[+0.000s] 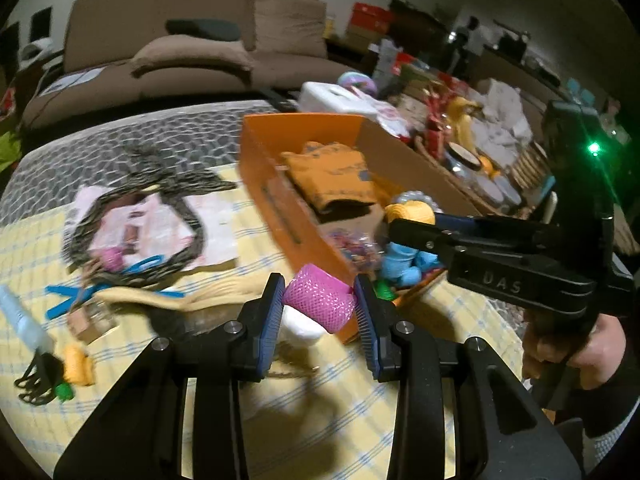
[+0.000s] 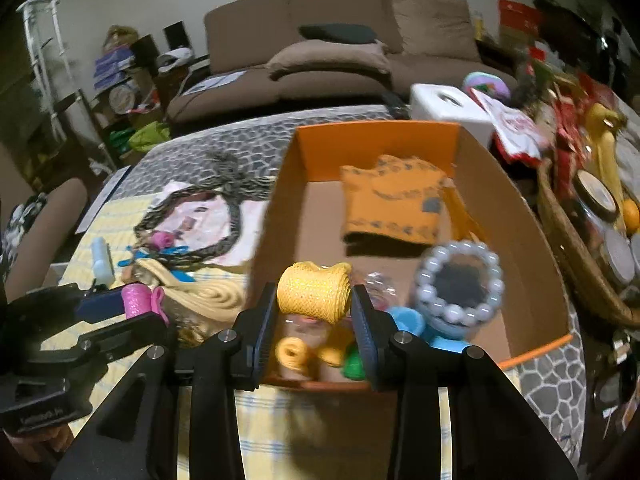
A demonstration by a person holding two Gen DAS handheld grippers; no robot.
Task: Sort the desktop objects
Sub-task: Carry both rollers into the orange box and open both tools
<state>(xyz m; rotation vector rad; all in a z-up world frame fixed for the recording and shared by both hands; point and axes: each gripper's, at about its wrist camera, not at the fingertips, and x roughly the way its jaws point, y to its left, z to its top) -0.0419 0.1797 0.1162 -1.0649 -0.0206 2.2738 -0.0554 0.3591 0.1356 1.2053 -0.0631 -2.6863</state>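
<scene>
The orange cardboard box [image 2: 516, 216] sits toward the right of the counter [image 1: 120, 364], its top open and its near rim just below your right tongs [image 2: 314, 300]. Those tongs are clamped partway closed on a yellow mesh roller [image 2: 314, 292], which hangs above the box's near left corner, over the things already inside: an orange pouch [image 2: 394, 204] toward the far wall, a blue toy with a ring of pearly beads [image 2: 458, 280] at the right, a smaller yellow roller [image 2: 292, 354] and a green piece [image 2: 354, 364] close under the near rim. The middle of the box floor by the left wall is bare cardboard. Your left tongs [image 1: 320, 300] are likewise closed partway on a pink mesh roller [image 1: 320, 298], held above the yellow checked cloth [image 1: 280, 420] just outside the box's left wall, near its near corner. In the left wrist view your right tongs reach across from the right, their tip with the yellow roller over the box. Left of the box the cloth is crowded: a dark woven wreath [image 1: 132, 216] lying on papers, a pale braid of blonde hair [image 1: 168, 298], blue strips [image 1: 68, 300], a pale tube [image 1: 22, 316] near the left edge, and a dark hair clip [image 1: 36, 380] beside another yellow roller [image 1: 78, 364]. The near part of the cloth, under both tongs, is open. To the right of the box a wicker basket [image 2: 568, 256] stands close to its wall, leaving only a narrow gap.
</scene>
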